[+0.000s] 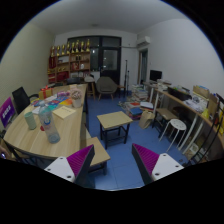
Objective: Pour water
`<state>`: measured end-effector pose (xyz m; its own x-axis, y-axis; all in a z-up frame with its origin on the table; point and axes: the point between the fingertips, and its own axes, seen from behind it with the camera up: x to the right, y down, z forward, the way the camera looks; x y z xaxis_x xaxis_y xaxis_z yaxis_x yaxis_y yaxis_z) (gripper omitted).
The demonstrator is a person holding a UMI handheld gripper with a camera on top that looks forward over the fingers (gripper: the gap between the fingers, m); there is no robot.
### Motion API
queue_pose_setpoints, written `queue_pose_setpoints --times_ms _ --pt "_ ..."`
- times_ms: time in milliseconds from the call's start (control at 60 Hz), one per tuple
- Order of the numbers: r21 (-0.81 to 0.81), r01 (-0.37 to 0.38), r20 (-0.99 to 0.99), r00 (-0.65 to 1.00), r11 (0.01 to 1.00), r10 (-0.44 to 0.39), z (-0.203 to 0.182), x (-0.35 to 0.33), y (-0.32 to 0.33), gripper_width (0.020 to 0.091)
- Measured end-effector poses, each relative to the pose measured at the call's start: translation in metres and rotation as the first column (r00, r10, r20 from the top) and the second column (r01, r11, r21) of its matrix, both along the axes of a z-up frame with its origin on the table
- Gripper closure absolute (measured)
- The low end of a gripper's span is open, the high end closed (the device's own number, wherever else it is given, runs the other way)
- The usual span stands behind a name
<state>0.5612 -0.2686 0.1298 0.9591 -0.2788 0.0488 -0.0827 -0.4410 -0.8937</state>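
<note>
My gripper [112,162] is held high in the room, its two magenta-padded fingers [78,160] spread wide with only the blue floor between them. It is open and holds nothing. To the left, beyond the left finger, a long wooden table [30,138] carries several small things, among them what looks like a blue cup [31,119] and a pale bottle-like container [46,121]. They are too small to tell apart surely. The gripper is well away from that table.
A small wooden stool-table [114,122] stands on the blue floor [120,155] straight ahead. A low bench [97,152] runs beside the long table. Desks with monitors [175,98] and a white stool [176,128] line the right. Shelves [70,62] fill the back wall.
</note>
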Motion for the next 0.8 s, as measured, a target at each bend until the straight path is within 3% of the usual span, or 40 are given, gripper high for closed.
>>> queue_pose_setpoints --times_ms 167,383,583,800 --pt "0.016 0.086 0.025 0.996 0.996 -0.086 -0.001 -0.001 -0.001 0.0278" --pt "0.027 0.147 0.019 0.989 0.989 -0.148 -0.001 -0.121 0.008 0.0286" --pt "0.050 0.104 -0.029 0.994 0.993 -0.103 -0.022 -0.216 0.046 0.0280" --pt "0.089 0.025 -0.026 0.999 0.996 -0.022 -0.055 -0.267 0.133 0.0285"
